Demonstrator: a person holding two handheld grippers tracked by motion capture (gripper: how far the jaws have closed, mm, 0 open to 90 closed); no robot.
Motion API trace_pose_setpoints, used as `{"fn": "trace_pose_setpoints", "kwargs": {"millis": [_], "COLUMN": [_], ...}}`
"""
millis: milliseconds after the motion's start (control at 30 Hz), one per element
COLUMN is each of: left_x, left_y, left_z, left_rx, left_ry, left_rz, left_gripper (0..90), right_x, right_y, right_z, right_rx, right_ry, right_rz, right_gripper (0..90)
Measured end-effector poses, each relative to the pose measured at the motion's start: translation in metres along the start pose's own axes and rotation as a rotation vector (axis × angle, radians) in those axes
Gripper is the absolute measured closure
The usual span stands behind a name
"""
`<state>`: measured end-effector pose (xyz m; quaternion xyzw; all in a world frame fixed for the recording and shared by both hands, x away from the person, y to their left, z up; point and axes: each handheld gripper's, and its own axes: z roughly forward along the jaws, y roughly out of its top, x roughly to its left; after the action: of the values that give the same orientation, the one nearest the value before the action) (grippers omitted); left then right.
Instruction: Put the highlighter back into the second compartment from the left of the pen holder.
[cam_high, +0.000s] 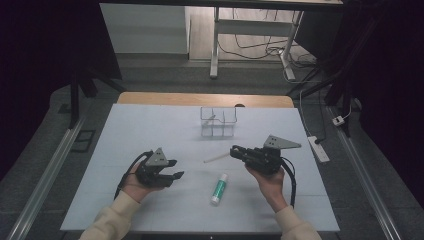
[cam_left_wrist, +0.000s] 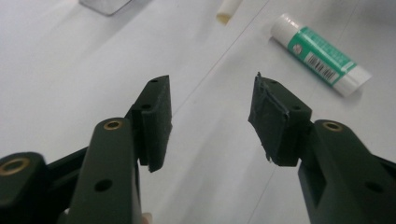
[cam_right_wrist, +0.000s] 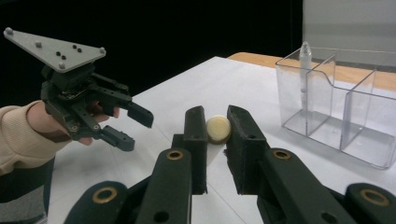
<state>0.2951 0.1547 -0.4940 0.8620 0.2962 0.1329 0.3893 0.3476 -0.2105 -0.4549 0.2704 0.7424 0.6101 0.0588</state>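
Cream stick (cam_high: 216, 158) — pinched at one end between our right gripper's (cam_high: 234, 151) jaws, held just above the white table (cam_high: 150, 130), sticking out toward the table's middle. Our left gripper (cam_high: 175, 170) is spread with nothing between its jaws, well apart from the stick. Glue stick (cam_high: 218, 189) lies flat between the two grippers, nearer us. Clear divided box (cam_high: 218, 121) stands farther back, one thin item (cam_right_wrist: 305, 74) upright in a compartment. Nothing stands between the stick and the box.

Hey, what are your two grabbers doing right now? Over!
Left gripper open, empty. Right gripper shut on cream pen. Glue stick lying loose on table. Clear organizer ahead, path unblocked.
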Motion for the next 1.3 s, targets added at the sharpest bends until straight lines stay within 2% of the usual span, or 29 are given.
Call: {"fn": "trace_pose_setpoints", "kwargs": {"millis": [333,700,967,1300], "left_x": [0.006,0.013,0.016,0.017], "left_y": [-0.025,-0.043,-0.050,-0.049], "left_z": [-0.017,-0.032,-0.037,-0.038], "left_rx": [0.008,-0.001,-0.010,-0.021], "left_ry": [0.024,0.041,0.047,0.053], "left_rz": [-0.047,-0.090,-0.105,-0.116], "left_gripper": [44.6,42.4,41.6,40.7], "right_x": [-0.005,-0.010,-0.011,-0.014], "right_y": [0.009,0.023,0.037,0.051], "right_z": [-0.009,-0.014,-0.012,-0.010], "right_rx": [-0.015,-0.044,-0.054,-0.061], "right_ry": [-0.020,-0.043,-0.061,-0.077], "right_rz": [-0.014,-0.015,-0.027,-0.035], "right_gripper": [77.6,77.6,77.6,77.6]}}
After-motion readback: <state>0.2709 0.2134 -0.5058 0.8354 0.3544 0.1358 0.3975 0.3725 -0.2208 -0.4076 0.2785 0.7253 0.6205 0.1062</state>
